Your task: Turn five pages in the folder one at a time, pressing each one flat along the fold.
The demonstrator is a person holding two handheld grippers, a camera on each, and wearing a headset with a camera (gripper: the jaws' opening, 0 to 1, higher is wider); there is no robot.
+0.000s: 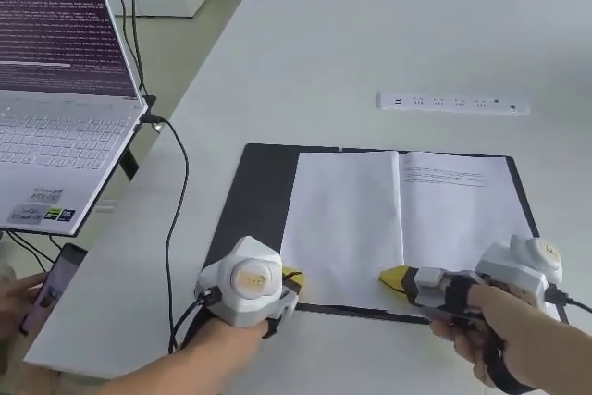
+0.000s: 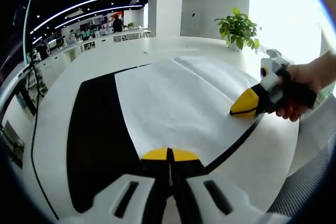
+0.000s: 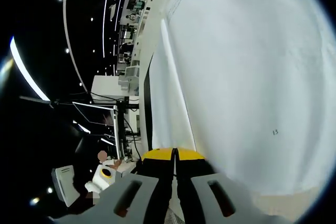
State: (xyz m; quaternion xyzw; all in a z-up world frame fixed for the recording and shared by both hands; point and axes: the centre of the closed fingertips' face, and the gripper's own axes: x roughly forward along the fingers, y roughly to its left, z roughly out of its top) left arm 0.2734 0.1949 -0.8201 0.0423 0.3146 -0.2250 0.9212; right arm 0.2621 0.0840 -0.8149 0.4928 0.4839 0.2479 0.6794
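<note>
Tools are sitting at the open black folder (image 1: 259, 201)'s near edge.
Left tool (image 1: 292, 277), right tool (image 1: 393, 277): both pressed together, seemingly touching its white pages (image 1: 342, 219).

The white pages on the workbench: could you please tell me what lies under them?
Under the pages lies a black folder cover, showing at their left and along the near edge. Whether more sheets lie beneath is hidden by the top pages.

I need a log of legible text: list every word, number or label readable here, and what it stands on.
"13": near the edge of the right page.
Printed lines on that page: too blurred to read.
Laptop screen: text too small to read.
Laptop stickers: unreadable.
</note>
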